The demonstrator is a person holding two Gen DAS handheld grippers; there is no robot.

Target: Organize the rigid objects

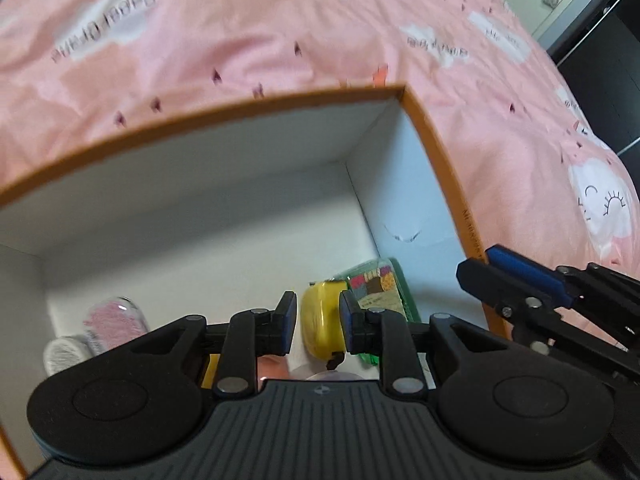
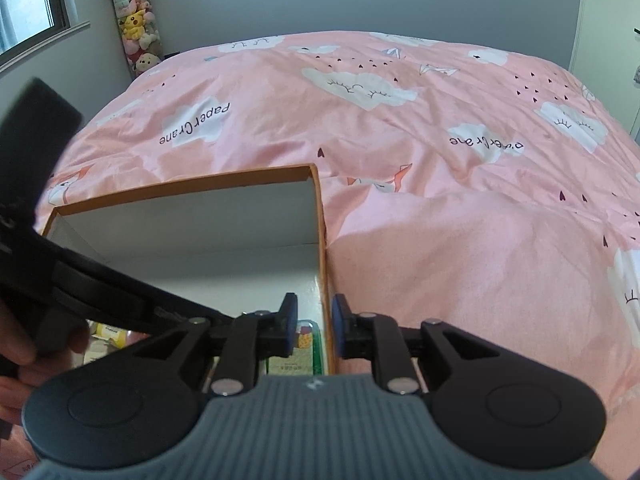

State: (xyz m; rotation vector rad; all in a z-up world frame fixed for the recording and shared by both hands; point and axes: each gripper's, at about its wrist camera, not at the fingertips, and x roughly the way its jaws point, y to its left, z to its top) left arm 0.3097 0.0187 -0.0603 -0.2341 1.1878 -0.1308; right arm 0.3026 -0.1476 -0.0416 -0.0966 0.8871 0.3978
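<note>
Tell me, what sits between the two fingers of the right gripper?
The orange box's right wall runs straight into the gap of the right gripper, one finger inside the box, one outside. The right wrist view shows it.

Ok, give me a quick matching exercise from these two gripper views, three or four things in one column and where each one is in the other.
Things:
1. yellow object
2. glass jar
3. right gripper
4. green packet

Places:
A. straddling the box's right wall
B. lying by the box's left wall
C. against the box's right wall
D. between the left gripper's fingers

Pairs: 1-D, 2-B, 3-A, 4-C
</note>
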